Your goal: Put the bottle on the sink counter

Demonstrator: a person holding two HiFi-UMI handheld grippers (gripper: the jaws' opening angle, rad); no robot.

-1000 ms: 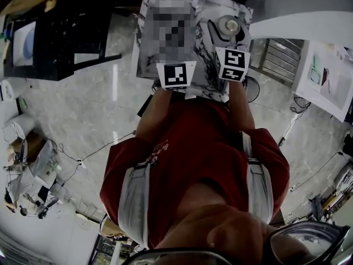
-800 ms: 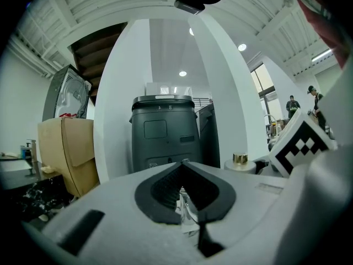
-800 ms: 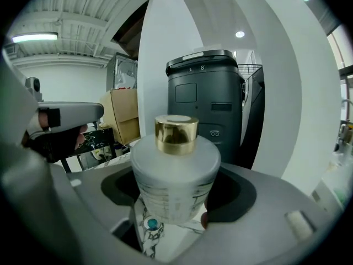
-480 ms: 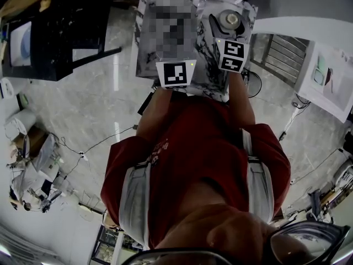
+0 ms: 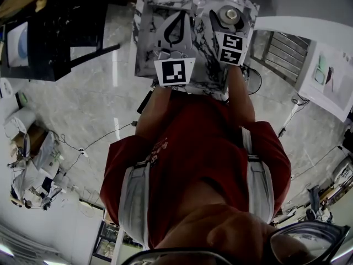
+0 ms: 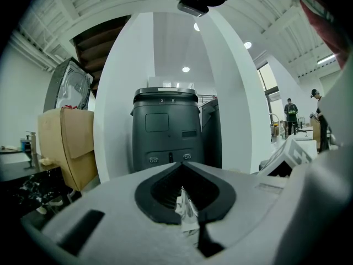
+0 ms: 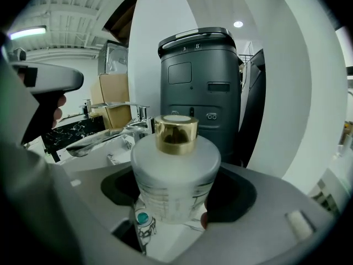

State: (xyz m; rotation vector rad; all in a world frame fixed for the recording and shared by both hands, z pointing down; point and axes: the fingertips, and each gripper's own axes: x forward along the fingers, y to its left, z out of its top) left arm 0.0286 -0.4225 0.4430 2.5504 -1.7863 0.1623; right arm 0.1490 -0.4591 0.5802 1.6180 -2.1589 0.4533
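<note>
Right gripper view shows the right gripper (image 7: 177, 196) with its jaws clamped round a frosted, gold-capped bottle (image 7: 175, 170). The left gripper (image 6: 182, 165) has its jaws pressed together, empty, over the marble surface (image 5: 146, 48).

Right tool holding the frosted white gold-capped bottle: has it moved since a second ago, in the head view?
Yes. The right tool and its frosted white bottle moved up the picture, further in over the white marble sink counter.

Even indoor light, round ceiling lamps (image 6: 186, 69) glowing above the left claw (image 6: 182, 167), glare streak on glossy floor (image 5: 115, 84), bottle (image 7: 175, 175) sharp, strong fisheye bending, dark vignetted corners, blurred foreground.
</note>
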